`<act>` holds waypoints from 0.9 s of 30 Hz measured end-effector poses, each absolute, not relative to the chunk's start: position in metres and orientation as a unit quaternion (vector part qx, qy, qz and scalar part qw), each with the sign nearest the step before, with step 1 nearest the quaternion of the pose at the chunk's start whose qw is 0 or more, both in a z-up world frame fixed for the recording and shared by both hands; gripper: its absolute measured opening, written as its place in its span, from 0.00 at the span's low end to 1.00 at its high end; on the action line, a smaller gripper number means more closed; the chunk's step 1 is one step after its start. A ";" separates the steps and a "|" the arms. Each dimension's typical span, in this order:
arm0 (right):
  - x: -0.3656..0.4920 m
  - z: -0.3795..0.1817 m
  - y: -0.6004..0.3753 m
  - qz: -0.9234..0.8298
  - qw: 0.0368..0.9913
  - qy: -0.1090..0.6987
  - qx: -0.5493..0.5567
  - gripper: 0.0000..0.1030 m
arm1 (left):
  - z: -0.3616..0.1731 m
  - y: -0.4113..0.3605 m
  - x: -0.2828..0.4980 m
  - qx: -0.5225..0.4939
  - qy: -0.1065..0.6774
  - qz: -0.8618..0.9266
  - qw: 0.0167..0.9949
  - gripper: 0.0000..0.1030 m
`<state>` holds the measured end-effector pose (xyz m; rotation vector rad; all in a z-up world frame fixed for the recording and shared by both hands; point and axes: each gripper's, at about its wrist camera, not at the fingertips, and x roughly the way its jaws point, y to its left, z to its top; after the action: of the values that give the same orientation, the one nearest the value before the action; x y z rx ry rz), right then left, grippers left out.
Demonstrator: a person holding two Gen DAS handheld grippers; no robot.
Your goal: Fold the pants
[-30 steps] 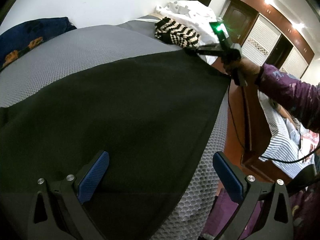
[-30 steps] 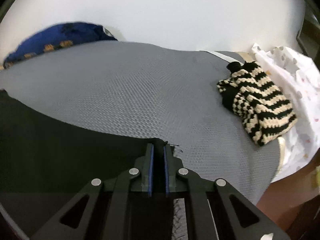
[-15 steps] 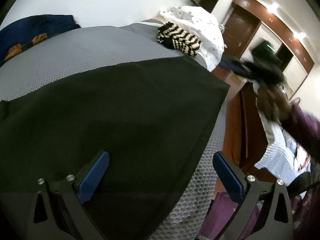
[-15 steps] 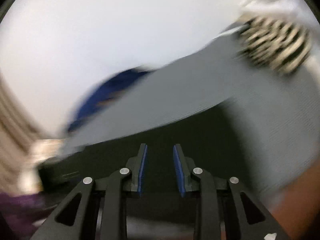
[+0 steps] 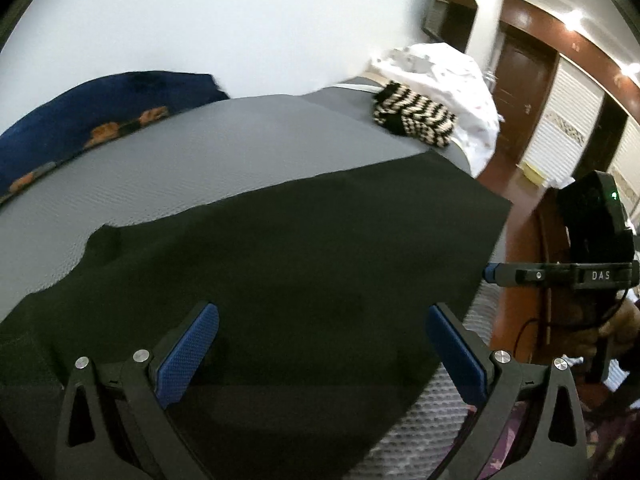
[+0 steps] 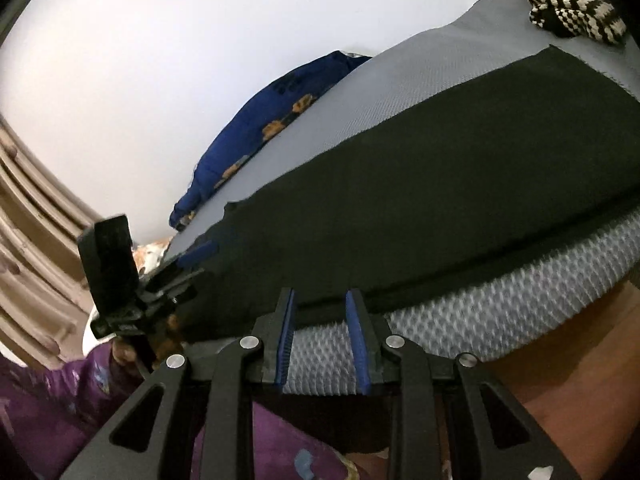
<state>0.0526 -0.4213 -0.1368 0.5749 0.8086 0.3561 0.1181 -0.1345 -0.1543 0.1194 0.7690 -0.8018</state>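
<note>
Released by the right tongs (image 6: pixel 323 336), now narrowly parted and empty, black pants (image 5: pixel 280 272) lie flat; left tongs (image 5: pixel 320 356) gape wide.

Black flat-spread cloth pants (image 5: pixel 280 280): near edge cut off by frame bottom, waist or hem indistinguishable. Dark blue orange-patterned fabric (image 5: pixel 80 136): cropped at left, item unidentifiable. Person's hand blurred.

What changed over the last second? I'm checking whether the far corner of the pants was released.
The right gripper let go of the pants' far corner, its jaws just opening, empty, and swung back to the near edge. The left gripper stayed wide open above the pants, which remain flat on the bed.
</note>
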 end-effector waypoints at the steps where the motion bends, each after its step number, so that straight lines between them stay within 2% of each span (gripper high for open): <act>1: 0.055 -0.137 -0.418 0.169 0.864 0.390 0.271 0.25 | -0.156 -0.133 0.120 0.051 0.367 -0.377 0.849 0.99; 11: 0.057 -0.137 -0.409 0.138 0.862 0.422 0.244 0.24 | -0.177 -0.121 0.131 0.013 0.397 -0.381 0.835 0.99; 17: 0.062 -0.146 -0.416 0.113 0.843 0.438 0.290 0.23 | -0.180 -0.114 0.134 -0.016 0.403 -0.380 0.832 0.99; 20: 0.062 -0.150 -0.418 0.107 0.829 0.428 0.344 0.33 | -0.181 -0.113 0.135 -0.025 0.404 -0.381 0.831 0.99; 27: 0.068 -0.166 -0.403 0.134 0.774 0.419 0.456 0.35 | -0.180 -0.113 0.133 -0.024 0.402 -0.384 0.831 0.99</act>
<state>0.0679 -0.4029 -0.1664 0.9887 0.9070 0.2895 0.1330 -0.1134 -0.1803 -0.0506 0.8534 -0.8154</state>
